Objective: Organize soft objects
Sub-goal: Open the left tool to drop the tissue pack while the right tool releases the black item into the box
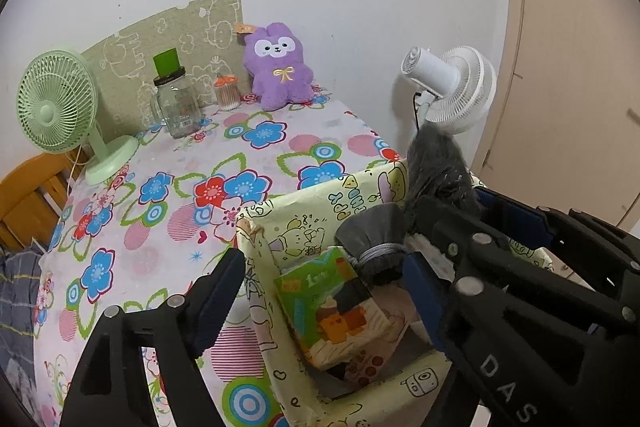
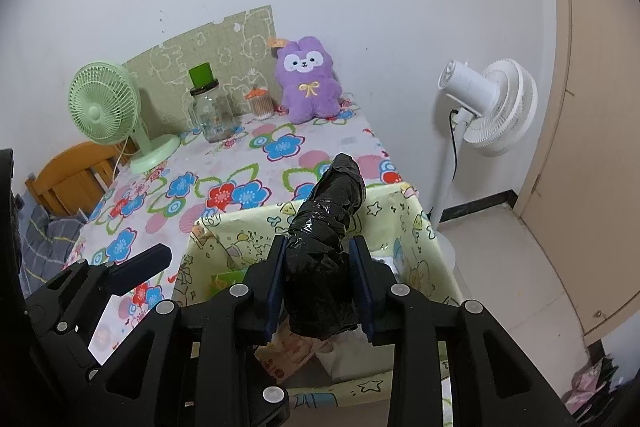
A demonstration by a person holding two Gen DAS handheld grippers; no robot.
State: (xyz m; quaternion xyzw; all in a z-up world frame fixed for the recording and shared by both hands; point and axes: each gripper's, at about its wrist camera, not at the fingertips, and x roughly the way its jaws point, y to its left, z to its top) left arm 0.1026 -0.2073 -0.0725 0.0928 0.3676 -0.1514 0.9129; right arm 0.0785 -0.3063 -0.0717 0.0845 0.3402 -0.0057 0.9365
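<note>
The right gripper (image 2: 318,287) is clamped on a black wrapped bundle (image 2: 326,227), holding it upright above the yellow cartoon-print box (image 2: 424,227) at the table's near edge, apparently for lowering inside. The left gripper (image 1: 320,279) stands spread, straddling the box's near wall, holding nothing, likely steadying. The purple plush (image 1: 278,67) sits against the far wall.

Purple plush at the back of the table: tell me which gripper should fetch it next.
Left, probably. The left gripper is open and holds nothing, beside the box. The right gripper is shut on a black bundle above the box, so it must drop that first. The plush sits untouched by the wall.
</note>
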